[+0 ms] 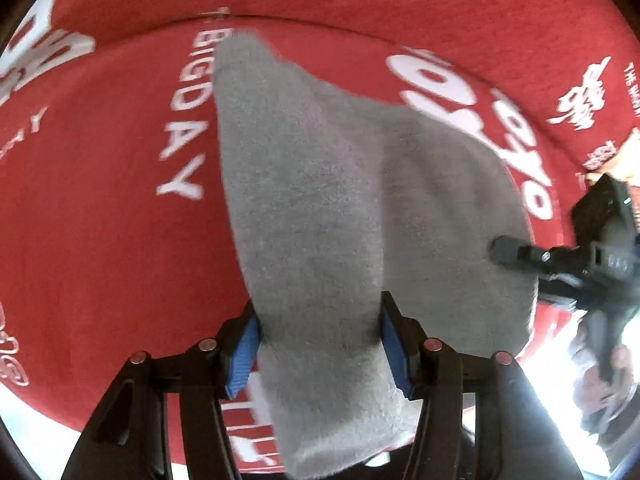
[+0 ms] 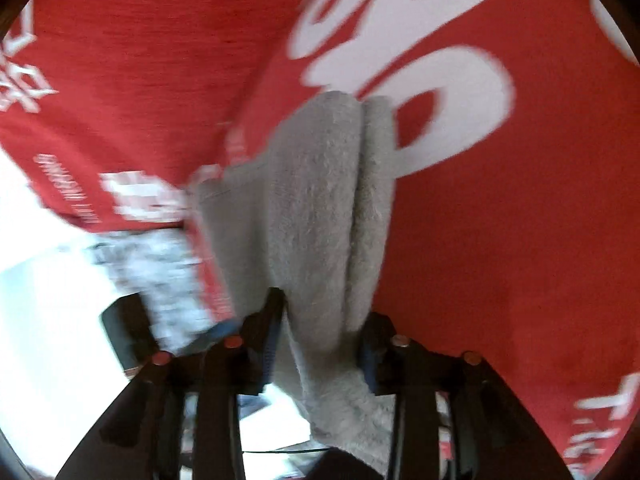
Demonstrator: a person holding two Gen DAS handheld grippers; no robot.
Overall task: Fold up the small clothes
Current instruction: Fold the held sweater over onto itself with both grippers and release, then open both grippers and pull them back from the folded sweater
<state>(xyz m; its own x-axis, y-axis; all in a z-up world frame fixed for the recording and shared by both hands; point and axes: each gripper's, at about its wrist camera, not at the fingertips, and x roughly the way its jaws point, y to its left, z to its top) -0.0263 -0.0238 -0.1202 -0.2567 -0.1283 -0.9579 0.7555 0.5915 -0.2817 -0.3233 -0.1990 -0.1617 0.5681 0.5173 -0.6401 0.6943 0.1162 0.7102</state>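
A grey terry sock (image 1: 320, 208) hangs lifted over the red printed cloth (image 1: 100, 220), fuzzy and soft. It is draped in a fold, two layers side by side with a crease between them, one end trailing down toward the cloth's white lettering.

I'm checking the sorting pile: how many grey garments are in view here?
1: a single grey fuzzy garment, stretched over the red printed cloth, one end in the left gripper, the other between the right gripper's fingers. Others may lie outside these views.
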